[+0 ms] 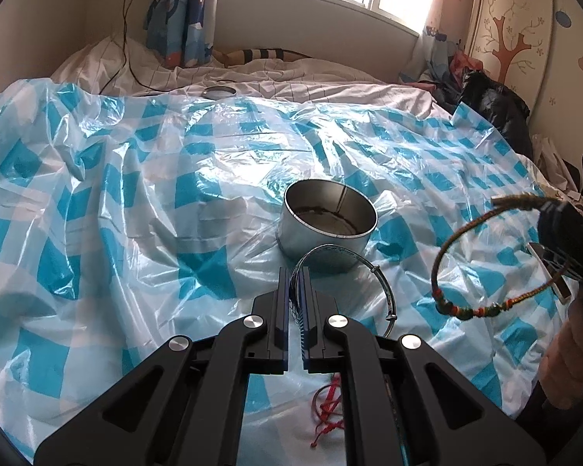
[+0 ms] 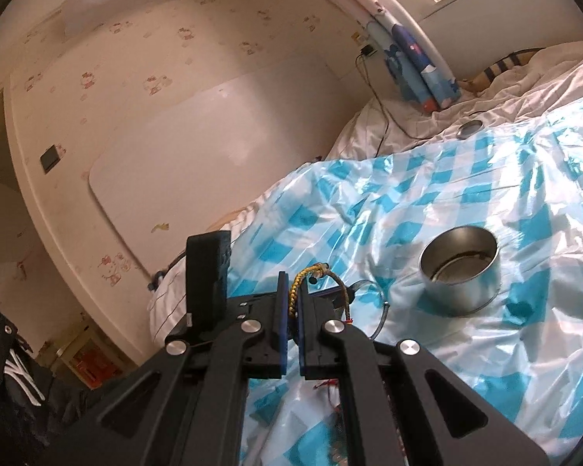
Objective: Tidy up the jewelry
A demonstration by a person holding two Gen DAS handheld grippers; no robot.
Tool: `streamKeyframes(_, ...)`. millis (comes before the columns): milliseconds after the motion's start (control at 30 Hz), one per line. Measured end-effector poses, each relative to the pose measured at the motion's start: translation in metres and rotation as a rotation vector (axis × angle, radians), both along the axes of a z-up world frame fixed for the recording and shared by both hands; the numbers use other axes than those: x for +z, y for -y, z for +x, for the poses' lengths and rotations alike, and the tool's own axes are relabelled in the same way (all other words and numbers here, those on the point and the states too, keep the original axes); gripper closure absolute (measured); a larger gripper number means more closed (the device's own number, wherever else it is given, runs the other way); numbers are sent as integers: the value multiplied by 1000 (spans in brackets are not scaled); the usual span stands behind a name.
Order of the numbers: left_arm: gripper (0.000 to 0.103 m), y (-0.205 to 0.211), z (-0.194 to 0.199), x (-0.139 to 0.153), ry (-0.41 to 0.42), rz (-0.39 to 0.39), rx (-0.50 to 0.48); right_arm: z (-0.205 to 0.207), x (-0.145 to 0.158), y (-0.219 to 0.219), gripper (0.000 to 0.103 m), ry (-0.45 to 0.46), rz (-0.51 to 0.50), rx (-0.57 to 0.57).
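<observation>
Silver bangle [image 1: 363, 272] is sitting pinched in the closed left hand-held gripper [image 1: 296, 272], directly below the open tin [image 1: 328, 229] at frame centre, the nearer carrier. At right, the right hand-held gripper [image 1: 555, 237] is clamping the braided beaded bracelet [image 1: 486, 272], hanging farther off.
</observation>
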State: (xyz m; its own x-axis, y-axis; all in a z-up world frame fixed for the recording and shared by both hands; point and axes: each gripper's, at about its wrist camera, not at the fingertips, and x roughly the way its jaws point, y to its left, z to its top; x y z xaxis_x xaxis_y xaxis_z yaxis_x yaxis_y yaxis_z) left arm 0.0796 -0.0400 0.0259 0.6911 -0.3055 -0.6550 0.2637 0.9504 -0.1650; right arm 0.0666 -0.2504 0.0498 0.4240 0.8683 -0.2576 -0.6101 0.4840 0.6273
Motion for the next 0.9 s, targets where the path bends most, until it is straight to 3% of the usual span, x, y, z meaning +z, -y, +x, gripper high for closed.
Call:
streamKeyframes(400,99,4,40,11,3,-80,20,33,0,7,98,-5,-44,-88)
streamKeyframes(633,99,19,87,16,10,-59,33,69,-6,12,98,-23,-61,-147)
streamKeyframes(800,98,40,116,10,-27,-18,-12,100,-21,13,98,-61,-77,-174)
streamKeyframes(900,88,52,128,-4,-94,32,-49,115,-30,10,98,-87,-80,-175)
